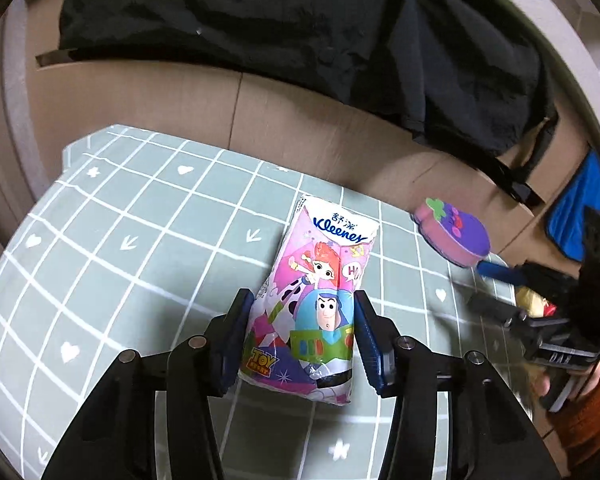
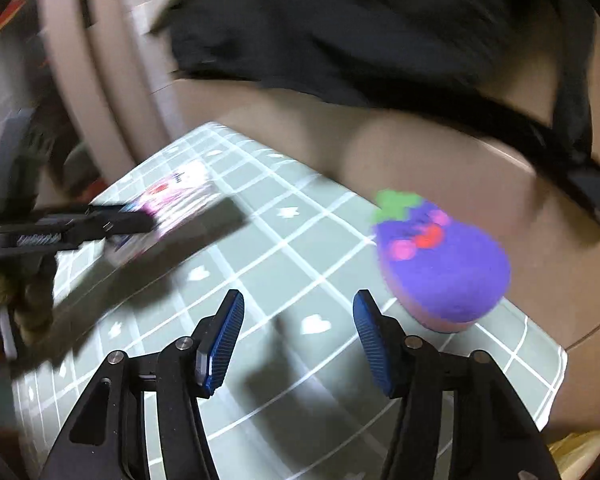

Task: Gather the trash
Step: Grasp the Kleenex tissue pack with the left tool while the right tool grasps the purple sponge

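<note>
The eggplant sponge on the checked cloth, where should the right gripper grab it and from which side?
Grip the eggplant sponge across its narrower width, pads on the pink foam side walls, coming from above and the near side. It lies flat on the checked cloth, purple face up, so only its edges offer pinch surfaces. The right gripper stands open, left of it.

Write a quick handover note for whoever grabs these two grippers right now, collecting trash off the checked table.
Left gripper: jaws closed on the tissue pack.
Right gripper: jaws open, empty, over the checked cloth beside the purple eggplant sponge.
Done: tissue pack gripped.
Left: carry it off, probably pick up the sponge; no bin in view.
</note>
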